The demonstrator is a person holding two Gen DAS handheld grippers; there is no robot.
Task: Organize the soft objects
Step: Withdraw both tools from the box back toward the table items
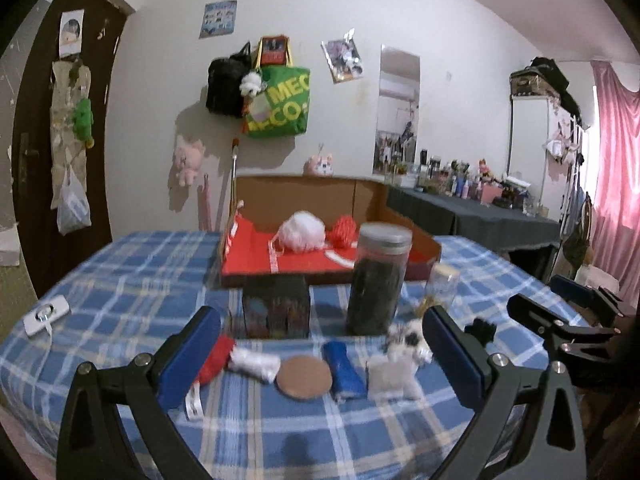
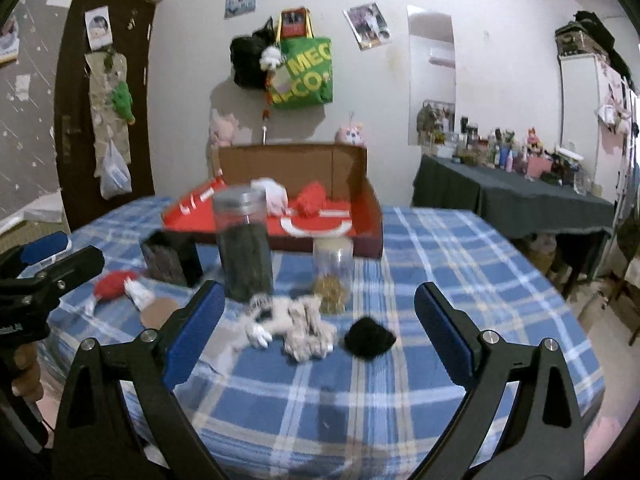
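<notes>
While both sets of tongs, the left gripper (image 1: pixel 320 354) and right gripper (image 2: pixel 318 322), hang wide and hold nothing, the fluffy toy (image 2: pixel 294 320) and black pompom (image 2: pixel 370 338) lie on the table (image 2: pixel 460 264). Come down slowly, pinch one softly, then carry it to the red box (image 2: pixel 366 208).

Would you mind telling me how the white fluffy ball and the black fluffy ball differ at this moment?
The white fluffy ball lies inside the red-lined cardboard box, while the black fluffy ball lies on the blue checked tablecloth, outside the box. The white one looks the larger of the two, though it is farther off. The black one lies between the open fingers of the right gripper; the white one is far from both grippers. Both look soft, round and fuzzy.
</notes>
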